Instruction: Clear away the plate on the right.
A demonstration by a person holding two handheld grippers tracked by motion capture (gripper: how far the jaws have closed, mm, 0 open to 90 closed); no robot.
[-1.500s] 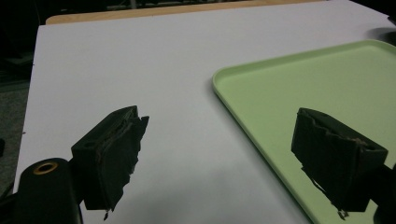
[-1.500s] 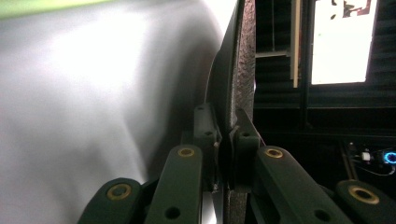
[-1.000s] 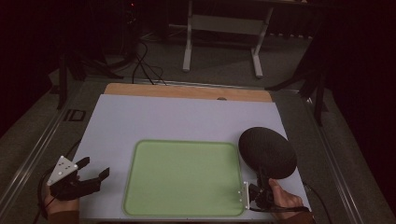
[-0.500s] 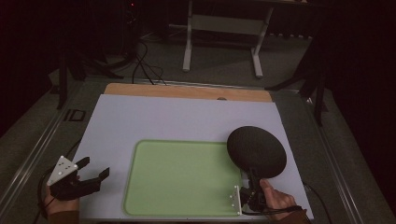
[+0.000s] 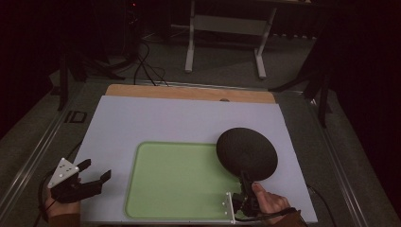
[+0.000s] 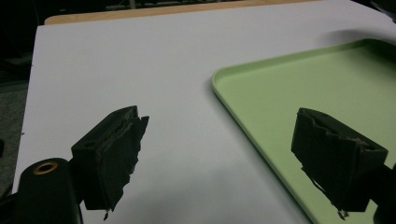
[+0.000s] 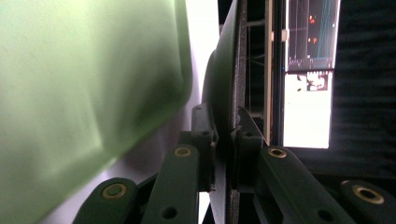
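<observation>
While your right gripper (image 5: 244, 189) clamps the near rim of the dark round plate (image 5: 247, 153), the plate is held above the table (image 5: 189, 118), its flat face toward the overhead camera and its far edge pointing away from you. It overlaps the right edge of the green tray (image 5: 177, 179). Your left gripper (image 5: 92, 174) rests at the table's left edge, jaws wide and empty.
</observation>
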